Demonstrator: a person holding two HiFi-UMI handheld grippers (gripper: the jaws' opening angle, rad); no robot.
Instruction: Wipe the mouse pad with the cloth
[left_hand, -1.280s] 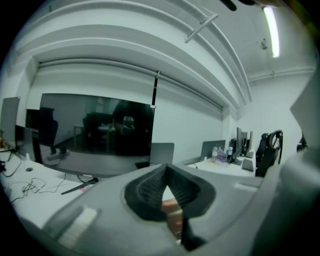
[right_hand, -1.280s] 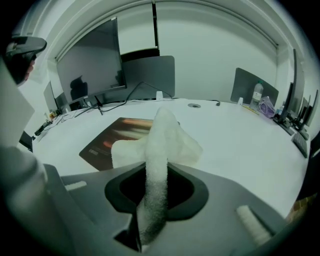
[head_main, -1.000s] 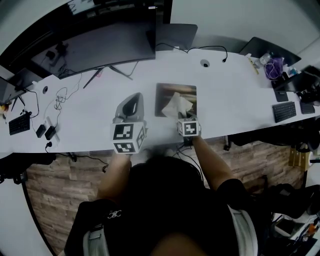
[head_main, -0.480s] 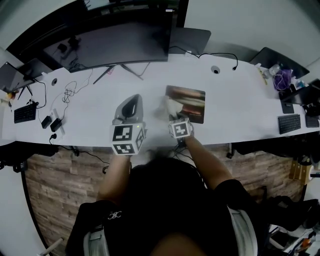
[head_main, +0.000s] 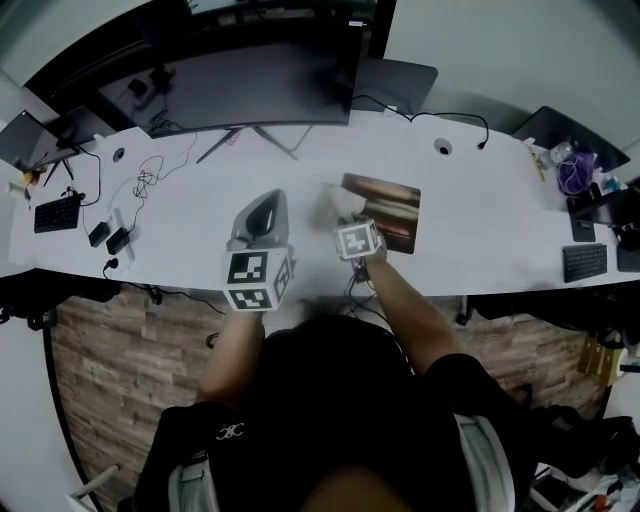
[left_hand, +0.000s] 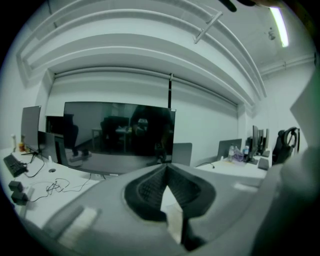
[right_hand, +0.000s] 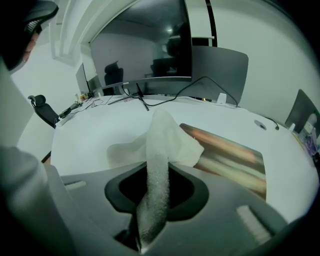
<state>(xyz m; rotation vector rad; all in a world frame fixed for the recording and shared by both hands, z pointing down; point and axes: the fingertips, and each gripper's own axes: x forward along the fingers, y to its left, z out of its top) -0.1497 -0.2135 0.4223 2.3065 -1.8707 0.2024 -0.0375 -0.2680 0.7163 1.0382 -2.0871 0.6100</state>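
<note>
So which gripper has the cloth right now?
The right gripper: its jaws are shut on the white cloth at the mouse pad's edge. The left gripper is shut on nothing.

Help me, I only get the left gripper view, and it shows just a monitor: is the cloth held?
Observer: Yes, the right claw is shut on the cloth.
Operator: Is it on the pad?
Observer: Partly. Its right side overlaps the pad's left edge; the rest lies on the desk.
Operator: Where is the left claw?
Observer: In the head view the left claw is left of the pad, apart from it.
</note>
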